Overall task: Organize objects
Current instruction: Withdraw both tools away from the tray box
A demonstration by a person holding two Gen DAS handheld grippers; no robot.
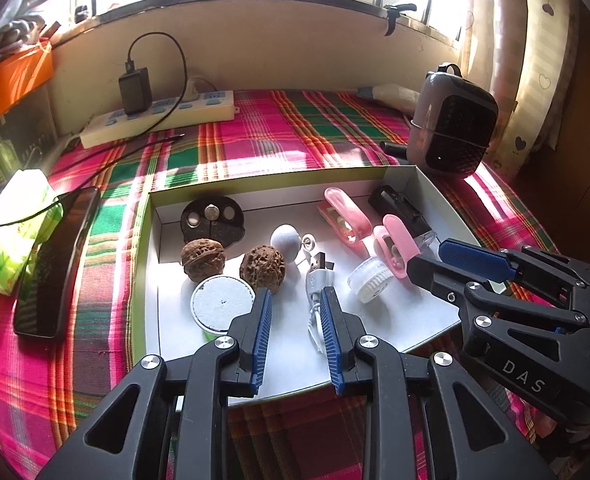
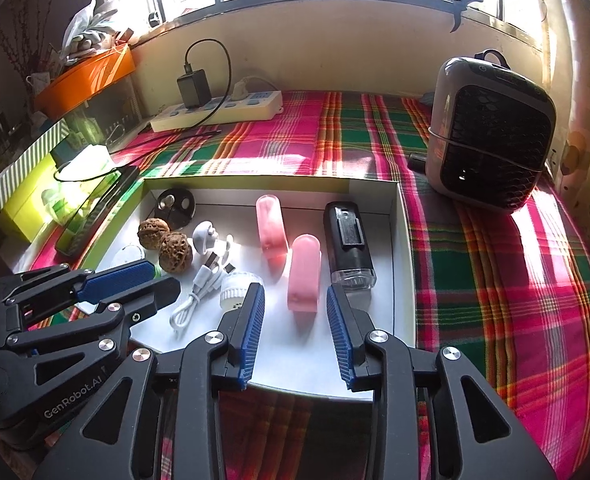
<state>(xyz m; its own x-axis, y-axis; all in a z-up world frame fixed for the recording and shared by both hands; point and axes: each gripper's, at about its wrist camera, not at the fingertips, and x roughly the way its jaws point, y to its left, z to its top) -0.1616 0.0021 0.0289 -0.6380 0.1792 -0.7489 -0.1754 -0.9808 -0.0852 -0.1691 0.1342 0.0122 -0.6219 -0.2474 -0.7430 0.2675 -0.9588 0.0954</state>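
Note:
A shallow white box (image 1: 275,188) (image 2: 255,182) on the plaid cloth holds two walnuts (image 1: 203,258) (image 2: 175,251), a black disc (image 1: 213,220), a white round pad (image 1: 222,306), a white USB cable (image 1: 319,280) (image 2: 199,288), a white brush head (image 1: 369,278), two pink cases (image 1: 345,218) (image 2: 272,232) and a black device (image 2: 349,242). My left gripper (image 1: 295,294) (image 2: 165,278) hovers open over the box's near part, the cable just beside its right finger. My right gripper (image 2: 294,290) (image 1: 427,256) is open, the nearer pink case's (image 2: 305,272) end lying between its fingertips with gaps either side.
A dark phone (image 1: 55,264) and a green tissue pack (image 1: 11,224) lie left of the box. A power strip (image 1: 159,118) with a charger sits at the back wall. A small grey heater (image 2: 491,132) stands at the back right.

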